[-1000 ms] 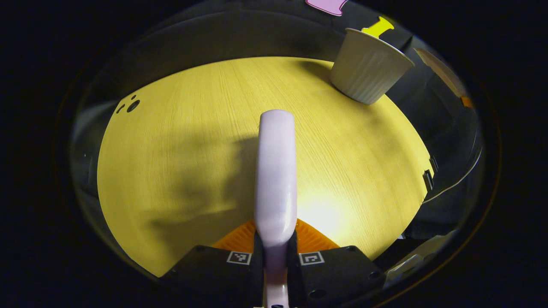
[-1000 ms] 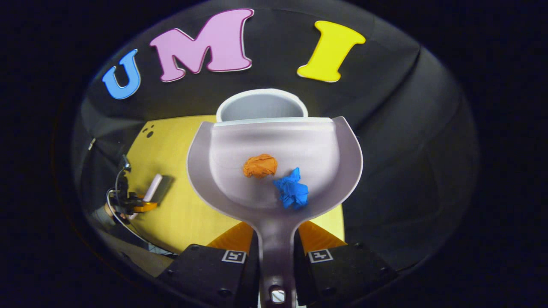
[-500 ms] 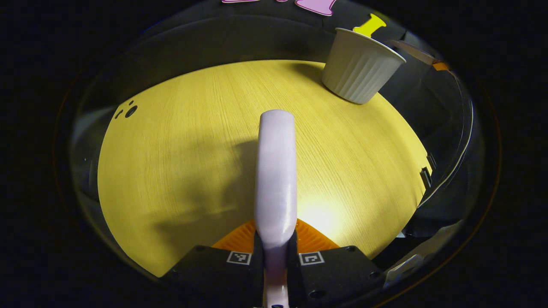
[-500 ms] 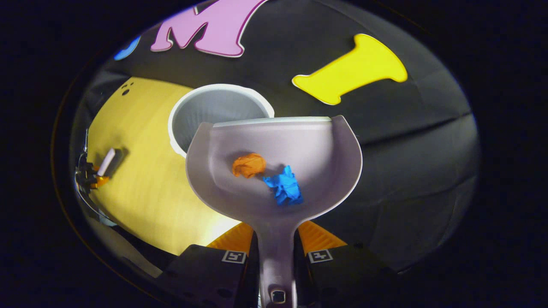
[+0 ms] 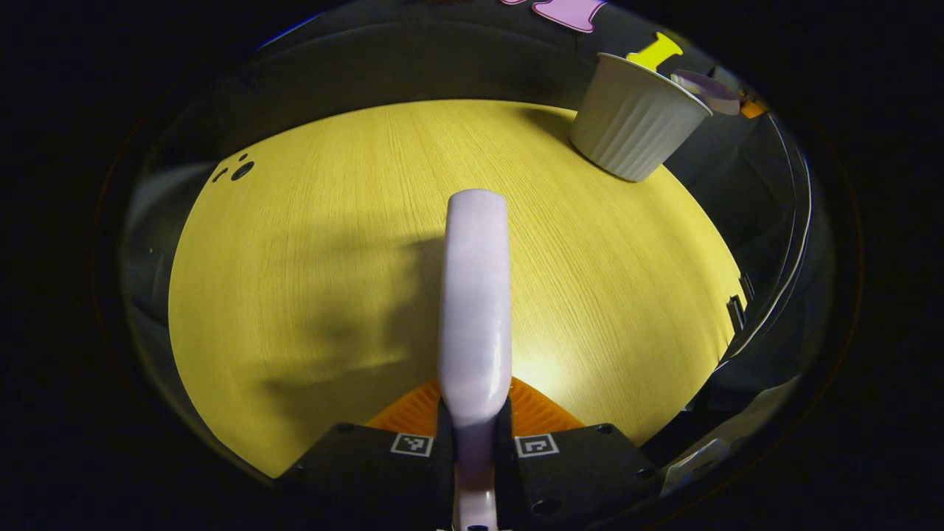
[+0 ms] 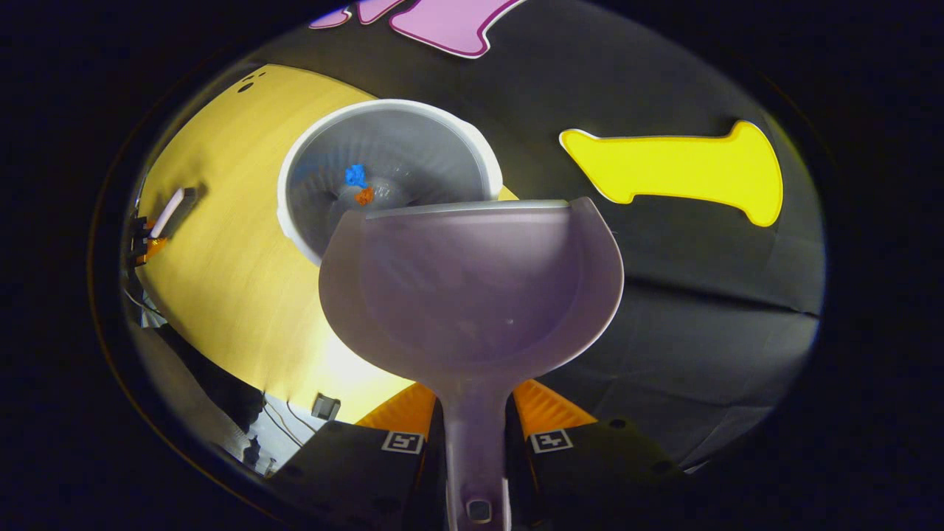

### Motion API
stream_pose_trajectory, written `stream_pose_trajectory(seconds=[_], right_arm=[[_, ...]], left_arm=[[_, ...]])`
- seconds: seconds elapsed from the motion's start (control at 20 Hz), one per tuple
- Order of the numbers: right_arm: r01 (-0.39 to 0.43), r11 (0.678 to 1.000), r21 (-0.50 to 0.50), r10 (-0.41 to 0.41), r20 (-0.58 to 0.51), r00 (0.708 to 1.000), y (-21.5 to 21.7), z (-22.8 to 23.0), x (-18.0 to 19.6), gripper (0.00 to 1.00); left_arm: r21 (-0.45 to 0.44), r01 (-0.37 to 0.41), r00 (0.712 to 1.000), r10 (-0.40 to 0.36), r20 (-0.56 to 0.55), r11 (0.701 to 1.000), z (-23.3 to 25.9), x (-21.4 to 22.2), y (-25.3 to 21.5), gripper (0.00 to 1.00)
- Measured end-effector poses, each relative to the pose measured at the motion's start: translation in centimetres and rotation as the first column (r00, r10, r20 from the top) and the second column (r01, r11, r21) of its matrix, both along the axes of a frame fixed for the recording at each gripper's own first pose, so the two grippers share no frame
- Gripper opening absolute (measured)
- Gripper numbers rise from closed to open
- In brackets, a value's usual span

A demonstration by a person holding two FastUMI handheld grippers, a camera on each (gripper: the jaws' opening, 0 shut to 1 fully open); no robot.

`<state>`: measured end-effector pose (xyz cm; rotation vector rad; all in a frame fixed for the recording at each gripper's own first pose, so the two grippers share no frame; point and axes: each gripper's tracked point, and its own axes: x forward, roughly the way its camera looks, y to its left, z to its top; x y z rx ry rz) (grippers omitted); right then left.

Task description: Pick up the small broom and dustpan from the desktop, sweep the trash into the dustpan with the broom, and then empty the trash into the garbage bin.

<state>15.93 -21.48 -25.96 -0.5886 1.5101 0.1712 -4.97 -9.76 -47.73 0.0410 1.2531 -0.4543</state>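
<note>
My left gripper [image 5: 474, 424] is shut on the pale lilac broom [image 5: 476, 295], which points forward over the yellow table [image 5: 310, 243]. The ribbed white bin [image 5: 634, 122] stands at the far right corner, with the dustpan's edge [image 5: 704, 81] above its rim. In the right gripper view, my right gripper [image 6: 476, 424] is shut on the handle of the lilac dustpan [image 6: 472, 295], tipped over the bin [image 6: 313, 144]. The pan holds nothing. A blue paper wad [image 6: 356, 175] and an orange wad [image 6: 364, 196] lie at the bin's bottom. The broom [image 6: 168, 212] shows far left.
Small round holes [image 5: 237, 171] mark the table's far left corner. A dark clamp [image 5: 735, 310] sits on the right table edge, and a small box with cables [image 6: 324, 405] hangs below the near edge. Black cloth walls the booth behind the bin.
The dustpan has tipped further over the bin, and the orange and blue wads have slid out of it into the bin. The broom stays held over the table.
</note>
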Motion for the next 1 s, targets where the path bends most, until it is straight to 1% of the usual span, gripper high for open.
stream_pose_trajectory(seconds=[0.05,0.15,0.25,0.3,0.35,0.4,0.45,0.5,0.55,0.6,0.65,0.75,0.85,1.0], right_arm=[[-0.001,1.000,0.000,0.001,0.008,1.000,0.0,0.1,0.1,0.37],[0.010,1.000,0.011,-0.010,0.039,0.999,0.0,0.3,0.0,0.37],[0.041,0.998,0.054,-0.047,0.118,0.992,0.4,0.7,0.3,0.37],[0.066,0.994,0.092,-0.081,0.169,0.982,0.8,1.1,0.5,0.33],[0.083,0.989,0.127,-0.108,0.209,0.972,1.3,1.5,0.1,0.41],[0.093,0.982,0.166,-0.133,0.251,0.959,2.0,2.1,-0.2,0.37],[0.098,0.976,0.197,-0.152,0.281,0.948,2.7,2.7,-0.6,0.42],[0.094,0.970,0.223,-0.162,0.306,0.938,3.5,3.2,-1.2,0.37],[0.089,0.964,0.249,-0.170,0.328,0.929,4.1,3.7,-1.6,0.38],[0.081,0.957,0.278,-0.178,0.343,0.922,4.9,4.0,-2.2,0.41],[0.074,0.949,0.306,-0.187,0.357,0.915,5.8,4.5,-2.9,0.37],[0.053,0.932,0.358,-0.196,0.375,0.906,8.7,4.7,-5.0,0.37],[0.048,0.906,0.420,-0.211,0.351,0.912,12.9,3.7,-8.1,0.37],[0.053,0.868,0.493,-0.224,0.295,0.929,18.2,1.2,-12.7,0.37]], left_arm=[[0.005,0.002,1.000,-0.002,-0.001,1.000,-0.1,-0.1,0.1,0.24],[0.011,0.003,1.000,-0.003,0.005,1.000,0.0,0.1,0.2,0.26],[0.018,0.001,1.000,-0.002,0.019,1.000,0.1,0.5,0.5,0.26],[0.022,-0.001,1.000,0.001,0.025,1.000,0.2,0.7,0.6,0.26],[0.023,-0.006,1.000,0.006,0.030,1.000,0.3,0.7,0.7,0.26],[0.024,-0.011,0.999,0.010,0.033,1.000,0.4,0.9,0.8,0.26],[0.029,-0.015,0.999,0.014,0.038,0.999,0.4,1.1,1.0,0.26],[0.035,-0.019,0.999,0.018,0.043,0.999,0.5,1.3,1.2,0.26],[0.040,-0.024,0.999,0.023,0.047,0.999,0.6,1.5,1.5,0.26],[0.043,-0.030,0.998,0.028,0.049,0.999,0.8,1.6,1.6,0.26],[0.047,-0.036,0.998,0.033,0.054,0.998,0.9,1.7,1.8,0.26],[0.060,-0.043,0.997,0.040,0.061,0.997,1.0,1.8,2.2,0.26],[0.071,-0.049,0.997,0.045,0.059,0.996,1.1,1.6,2.5,0.26],[0.090,-0.058,0.997,0.054,0.053,0.994,1.3,1.3,3.1,0.24]])
